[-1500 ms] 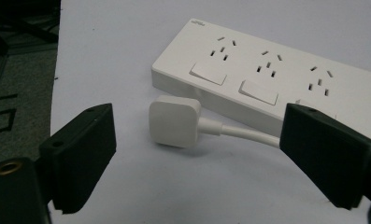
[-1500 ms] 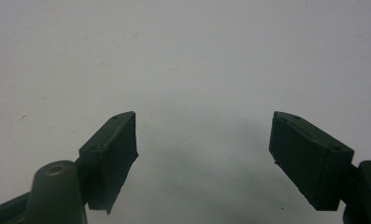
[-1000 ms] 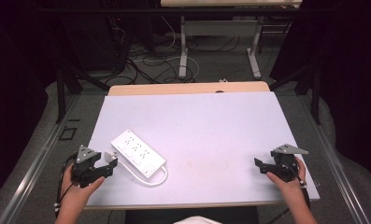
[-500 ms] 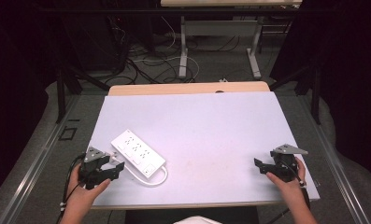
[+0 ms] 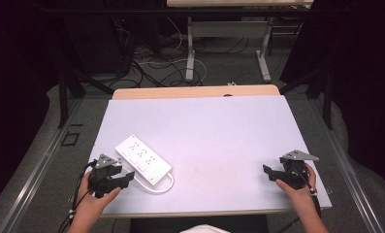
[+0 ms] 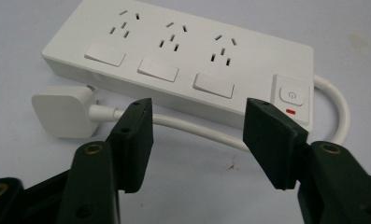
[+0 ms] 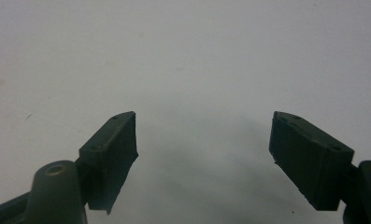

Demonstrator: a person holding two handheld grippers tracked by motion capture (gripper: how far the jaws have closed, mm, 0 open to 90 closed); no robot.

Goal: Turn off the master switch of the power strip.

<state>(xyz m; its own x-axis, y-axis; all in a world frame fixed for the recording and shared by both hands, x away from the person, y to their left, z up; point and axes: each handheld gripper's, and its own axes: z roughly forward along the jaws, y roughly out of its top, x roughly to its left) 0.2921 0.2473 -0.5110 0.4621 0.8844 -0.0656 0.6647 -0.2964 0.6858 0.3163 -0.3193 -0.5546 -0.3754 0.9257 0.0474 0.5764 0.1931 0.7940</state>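
Observation:
A white power strip (image 5: 142,159) with three sockets lies at the front left of the white table (image 5: 214,131). Up close, the power strip (image 6: 183,56) shows its switches, a power button with a red mark, a looped white cord (image 6: 197,130) and a white plug (image 6: 64,112). My left gripper (image 5: 124,177) is open just in front of the strip, its jaws either side of the cord (image 5: 156,187), touching nothing; in its own view the left gripper (image 6: 197,135) holds nothing. My right gripper (image 5: 267,171) is open over bare table at the front right, and the right gripper (image 7: 204,154) has nothing between its jaws.
A wooden strip (image 5: 195,91) borders the table's far edge. Beyond it, desk legs (image 5: 190,48) and tangled cables (image 5: 146,63) lie on the floor. Metal rails (image 5: 40,165) run along both sides of the table.
My left gripper has moved right and forward, up to the power strip's cord. The right gripper has stayed put.

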